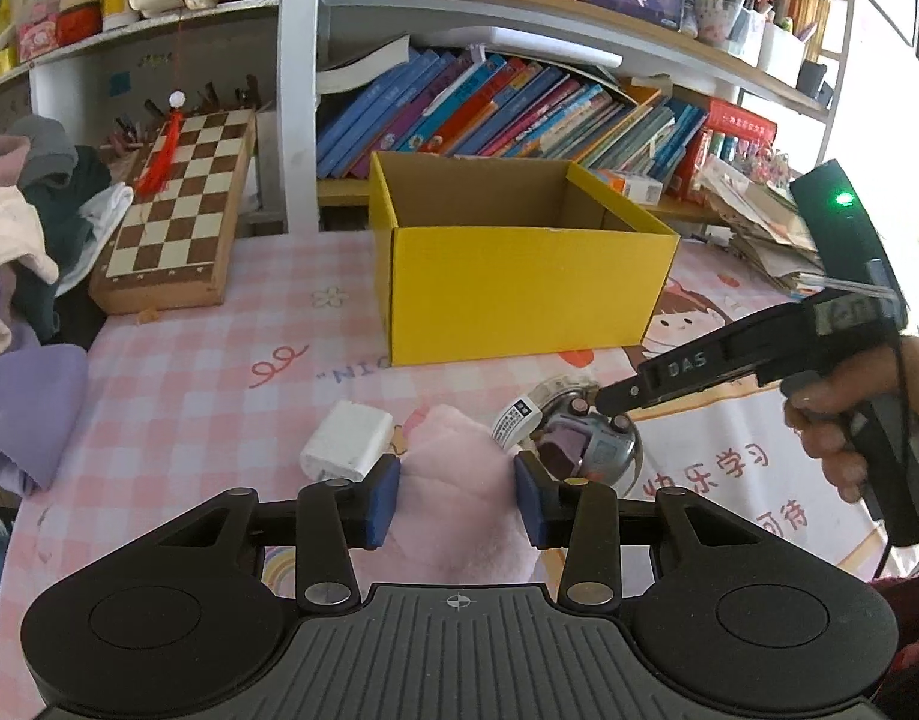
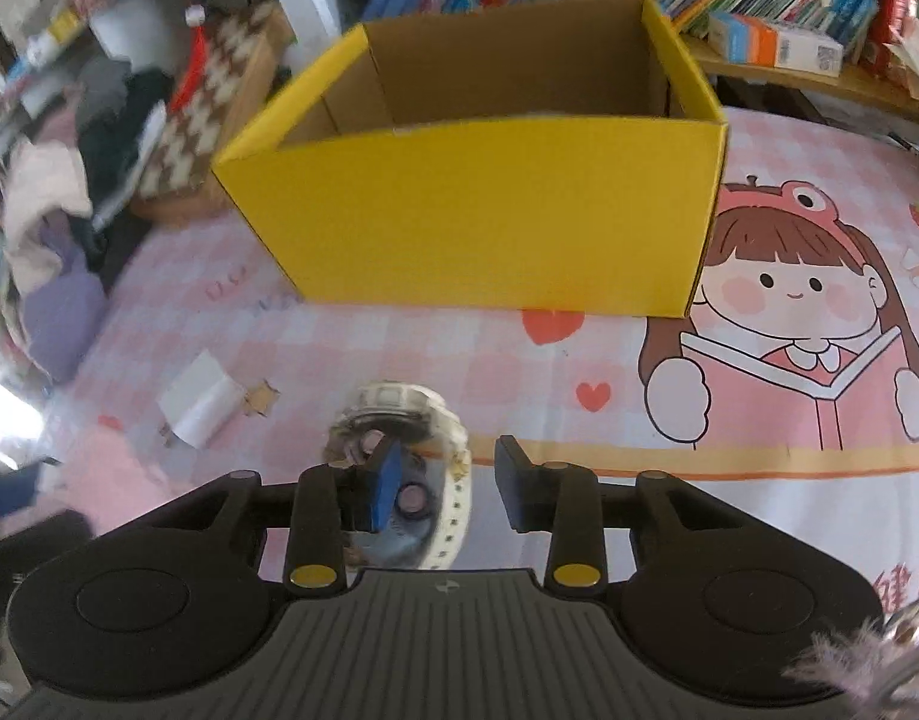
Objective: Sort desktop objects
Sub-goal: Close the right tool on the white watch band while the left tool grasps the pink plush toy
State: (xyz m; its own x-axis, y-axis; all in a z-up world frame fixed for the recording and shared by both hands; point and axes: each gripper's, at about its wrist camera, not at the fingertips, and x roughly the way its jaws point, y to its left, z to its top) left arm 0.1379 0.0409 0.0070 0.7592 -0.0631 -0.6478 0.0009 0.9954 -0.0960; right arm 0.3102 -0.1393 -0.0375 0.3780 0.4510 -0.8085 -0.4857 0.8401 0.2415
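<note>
A: Pink cloth [image 1: 459, 480] sits between the left gripper [image 1: 457, 495]'s parted pads, on the checked tablecloth [image 1: 219, 360]; white charger [image 1: 346, 441] just left.

B: Right view hides the cloth. Right gripper [image 2: 447, 492] spread apart, left pad over a round clear gadget [image 2: 399, 462]. Yellow box [image 2: 489, 216] beyond, seemingly empty.

A: My view shows a hand [image 1: 843, 420] holding it.
</note>
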